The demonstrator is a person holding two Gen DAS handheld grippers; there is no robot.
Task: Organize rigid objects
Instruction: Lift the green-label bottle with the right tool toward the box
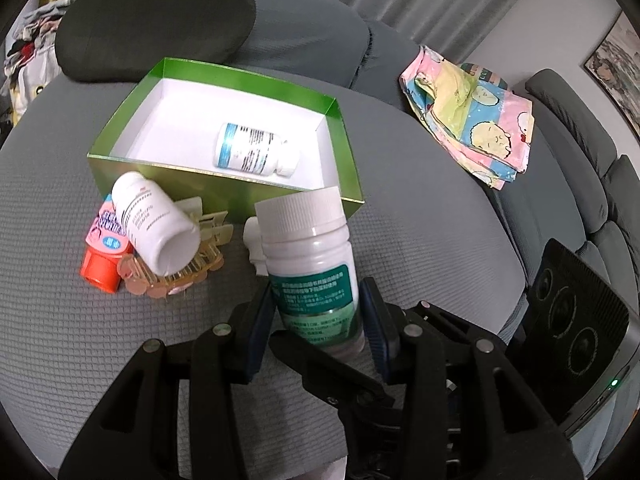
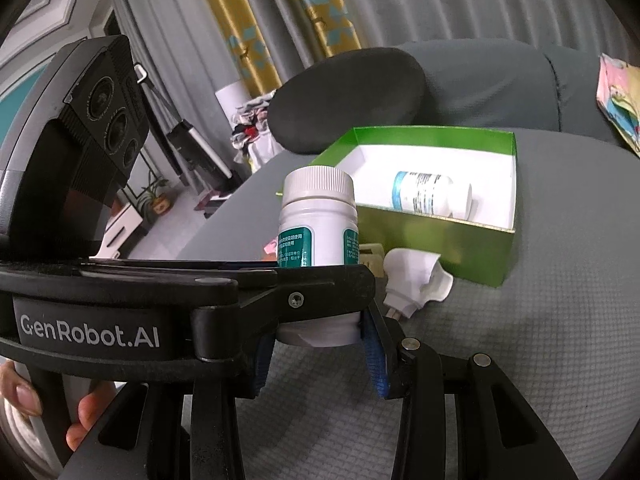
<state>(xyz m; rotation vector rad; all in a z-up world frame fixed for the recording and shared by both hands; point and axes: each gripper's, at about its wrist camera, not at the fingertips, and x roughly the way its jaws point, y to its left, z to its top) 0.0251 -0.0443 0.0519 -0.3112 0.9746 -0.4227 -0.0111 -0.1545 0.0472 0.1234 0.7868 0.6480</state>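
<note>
My left gripper (image 1: pixel 318 312) is shut on a white bottle with a green label (image 1: pixel 308 256), held upright above the grey cushion; the bottle also shows in the right wrist view (image 2: pixel 318 216). The green box (image 1: pixel 340 168) lies beyond it, with a blue-labelled white bottle (image 1: pixel 254 148) lying inside. Left of the box a white bottle (image 1: pixel 154 224), an orange-capped pink bottle (image 1: pixel 104 256) and an amber hair clip (image 1: pixel 192 272) lie piled. A white plug (image 2: pixel 416 280) lies by the box. My right gripper (image 2: pixel 320 360) is open, its jaws just below and behind the left gripper and held bottle.
A dark round cushion (image 1: pixel 156 20) lies behind the box. A folded cartoon-print cloth (image 1: pixel 472 116) lies at the right on the sofa. In the right wrist view the left gripper's body (image 2: pixel 88 332) crosses the front left, and the floor and curtains (image 2: pixel 256 32) are beyond.
</note>
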